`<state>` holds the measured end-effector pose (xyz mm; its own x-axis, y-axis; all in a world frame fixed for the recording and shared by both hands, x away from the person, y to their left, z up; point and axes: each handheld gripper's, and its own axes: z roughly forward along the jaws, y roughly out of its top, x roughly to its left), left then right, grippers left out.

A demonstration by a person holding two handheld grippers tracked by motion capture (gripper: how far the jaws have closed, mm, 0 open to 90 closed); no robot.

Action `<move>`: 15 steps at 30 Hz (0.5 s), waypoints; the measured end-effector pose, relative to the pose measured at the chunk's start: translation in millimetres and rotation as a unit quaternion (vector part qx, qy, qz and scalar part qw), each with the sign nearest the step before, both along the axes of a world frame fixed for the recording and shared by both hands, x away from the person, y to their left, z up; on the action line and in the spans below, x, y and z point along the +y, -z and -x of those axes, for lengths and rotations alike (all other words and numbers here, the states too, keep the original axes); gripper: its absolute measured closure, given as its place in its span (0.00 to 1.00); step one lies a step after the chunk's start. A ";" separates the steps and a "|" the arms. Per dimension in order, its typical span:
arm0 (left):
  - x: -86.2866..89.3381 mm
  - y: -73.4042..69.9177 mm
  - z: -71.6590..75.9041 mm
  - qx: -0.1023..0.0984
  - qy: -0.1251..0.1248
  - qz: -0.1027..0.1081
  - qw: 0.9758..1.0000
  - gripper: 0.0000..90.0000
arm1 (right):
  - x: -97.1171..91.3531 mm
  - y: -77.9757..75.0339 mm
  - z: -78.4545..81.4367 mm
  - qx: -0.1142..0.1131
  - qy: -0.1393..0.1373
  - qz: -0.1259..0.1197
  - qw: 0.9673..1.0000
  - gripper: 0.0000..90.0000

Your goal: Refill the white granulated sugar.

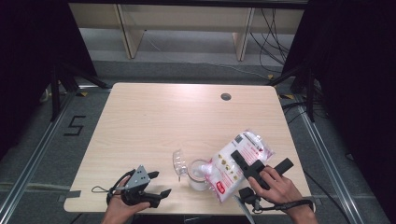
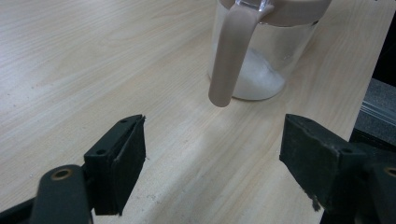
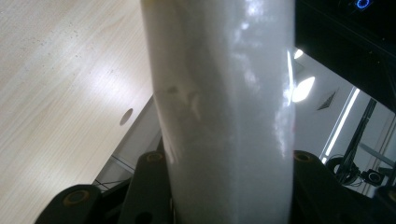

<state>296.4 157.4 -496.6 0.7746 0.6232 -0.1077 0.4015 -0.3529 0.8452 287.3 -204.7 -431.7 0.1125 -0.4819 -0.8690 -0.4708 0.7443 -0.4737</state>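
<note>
Spreading across the high view, a pale wooden rectangular table (image 1: 154, 121) is seen, with a small round dark hole (image 1: 226, 96) near its far edge. A clear plastic bag of white granules with red print (image 1: 236, 164) is clamped in the right gripper (image 1: 250, 169) and tilted over a clear glass jar with a beige rim (image 1: 198, 175), where white powder is gathered. The left gripper (image 1: 156, 186) is held wide apart, empty, near the jar.

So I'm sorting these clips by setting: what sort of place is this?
Probably a lab recording bay, not a kitchen: one bare table hemmed by black curtains, loose cables on the floor, and a taped number beside it.
</note>
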 end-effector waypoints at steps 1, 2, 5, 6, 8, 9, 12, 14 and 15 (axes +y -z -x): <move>0.0 0.1 0.1 0.000 -0.001 0.001 1.000 0.24 | 0.0 0.0 0.0 0.000 0.000 0.000 1.000 0.74; 0.0 0.2 0.1 0.000 -0.001 0.001 1.000 0.24 | 0.0 0.0 0.0 0.000 0.000 0.000 1.000 0.74; -0.9 0.7 0.1 0.000 -0.001 0.007 1.000 0.25 | 0.0 0.1 -0.1 0.000 0.000 0.000 1.000 0.74; -0.7 0.4 0.2 0.001 -0.001 0.004 1.000 0.24 | 0.0 0.0 -0.1 -0.001 0.000 0.000 1.000 0.74; -0.7 0.5 0.2 0.001 -0.001 0.004 1.000 0.24 | 0.0 0.0 -0.1 0.000 0.000 0.000 1.000 0.74; -0.9 0.7 0.1 0.000 -0.001 0.006 1.000 0.25 | 0.0 0.0 -0.1 0.000 0.000 0.000 1.000 0.74; 0.0 0.2 -0.3 -0.003 0.001 0.002 1.000 0.25 | -0.1 0.0 0.0 0.000 0.000 0.000 1.000 0.74; 0.5 -0.1 -0.2 -0.001 0.000 -0.003 1.000 0.25 | 0.0 -0.1 0.0 0.000 0.000 0.000 1.000 0.74; 0.0 0.1 0.1 0.000 0.000 0.001 1.000 0.25 | 0.0 -0.1 0.0 0.000 0.000 0.001 1.000 0.74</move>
<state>296.2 157.4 -496.7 0.7742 0.6235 -0.1088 0.4016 -0.3511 0.8458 287.3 -204.7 -431.6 0.1130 -0.4827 -0.8685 -0.4711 0.7435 -0.4746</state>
